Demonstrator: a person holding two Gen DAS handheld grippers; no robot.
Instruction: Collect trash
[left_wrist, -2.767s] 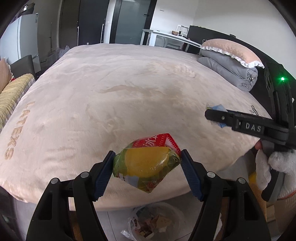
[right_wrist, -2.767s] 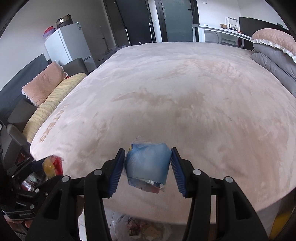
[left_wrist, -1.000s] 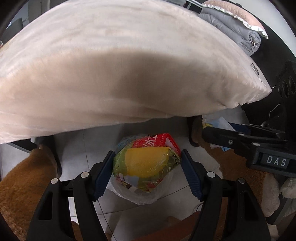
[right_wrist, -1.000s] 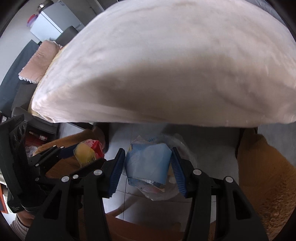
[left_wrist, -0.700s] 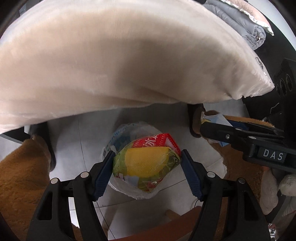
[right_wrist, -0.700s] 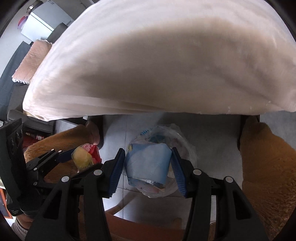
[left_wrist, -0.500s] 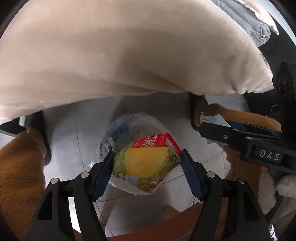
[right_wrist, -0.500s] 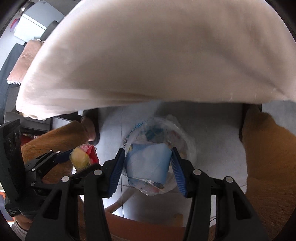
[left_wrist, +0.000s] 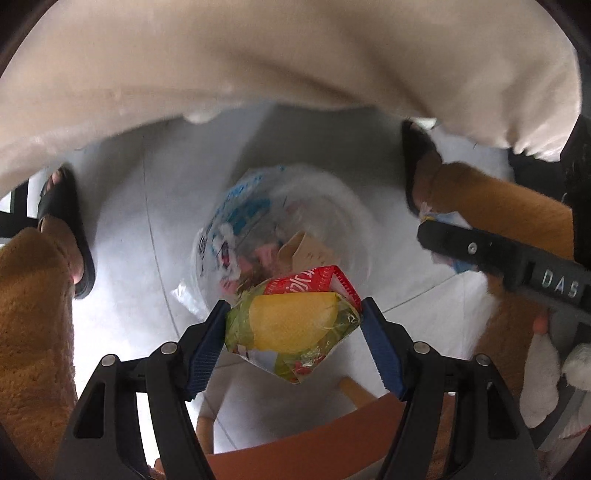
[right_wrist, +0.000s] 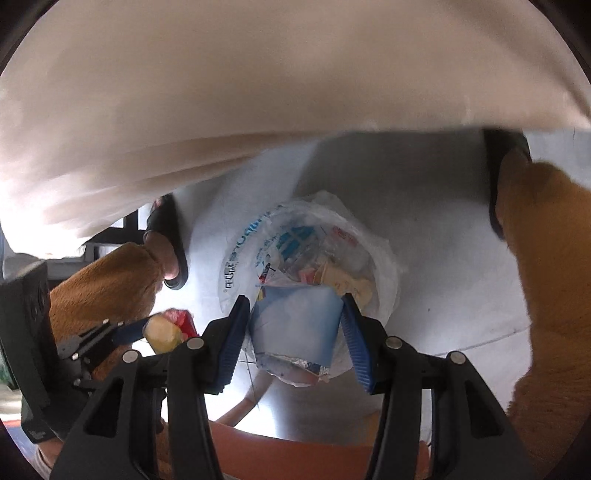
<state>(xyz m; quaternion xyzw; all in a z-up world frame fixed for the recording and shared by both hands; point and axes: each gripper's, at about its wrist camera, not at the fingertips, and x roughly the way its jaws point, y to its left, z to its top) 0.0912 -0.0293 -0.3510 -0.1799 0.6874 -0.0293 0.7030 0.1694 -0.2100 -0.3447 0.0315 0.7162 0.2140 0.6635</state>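
Note:
My left gripper (left_wrist: 293, 325) is shut on a yellow, green and red snack wrapper (left_wrist: 291, 325), held above the near edge of a clear plastic trash bag (left_wrist: 236, 225) that stands open on the floor with several wrappers inside. My right gripper (right_wrist: 293, 328) is shut on a blue wrapper (right_wrist: 295, 325) with a foil edge, held over the same trash bag (right_wrist: 243, 251). The right gripper shows at the right of the left wrist view (left_wrist: 480, 251). The left gripper with its snack wrapper (right_wrist: 166, 332) shows at the left of the right wrist view.
The beige bed cover (left_wrist: 258, 55) hangs over the top of both views. The person's feet in black slippers (left_wrist: 66, 221) and brown fleece legs (right_wrist: 546, 258) stand on either side of the bag on the white tile floor (left_wrist: 129, 258). An orange stool edge (left_wrist: 314, 443) lies below.
Both grippers have swung from over the bed down to the floor, then closer above the trash bag. Each keeps its wrapper.

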